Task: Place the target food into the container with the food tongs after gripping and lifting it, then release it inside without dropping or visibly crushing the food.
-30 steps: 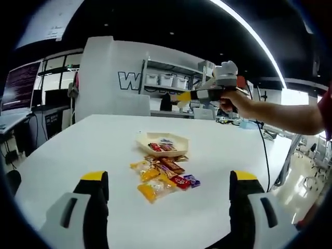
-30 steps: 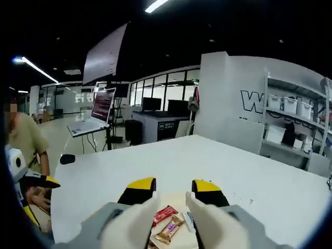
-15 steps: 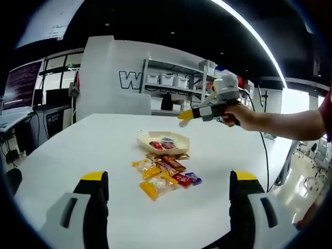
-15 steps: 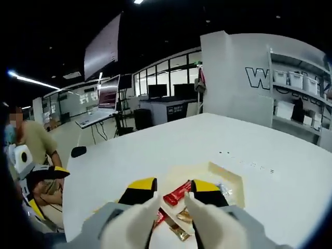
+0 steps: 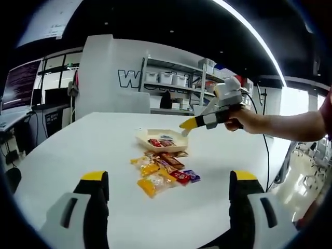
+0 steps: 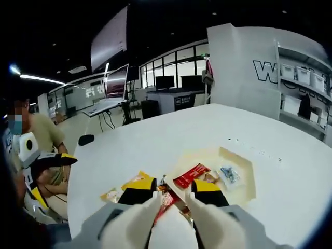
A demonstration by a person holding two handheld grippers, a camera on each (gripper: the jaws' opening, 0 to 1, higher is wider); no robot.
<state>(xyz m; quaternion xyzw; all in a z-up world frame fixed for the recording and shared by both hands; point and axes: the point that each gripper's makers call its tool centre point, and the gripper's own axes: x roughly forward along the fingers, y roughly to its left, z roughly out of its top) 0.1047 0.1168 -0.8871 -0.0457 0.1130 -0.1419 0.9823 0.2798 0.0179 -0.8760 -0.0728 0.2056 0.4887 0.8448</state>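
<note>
Right tool (image 5: 185, 128) hangs just above the tray (image 5: 148, 136), jaws a little apart and holding nothing. Snack packets (image 5: 165, 174) lie piled on the worktop (image 5: 78, 150) beside it. Left tool (image 5: 166, 187) waits spread wide, well short of them.

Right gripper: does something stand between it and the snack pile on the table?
Nothing visible does. The right gripper hangs in open air above the snack pile, beside the tray.

Bright ceiling light strip (image 5: 249, 31), glossy white table (image 5: 62, 150), edges fisheye-bent.
</note>
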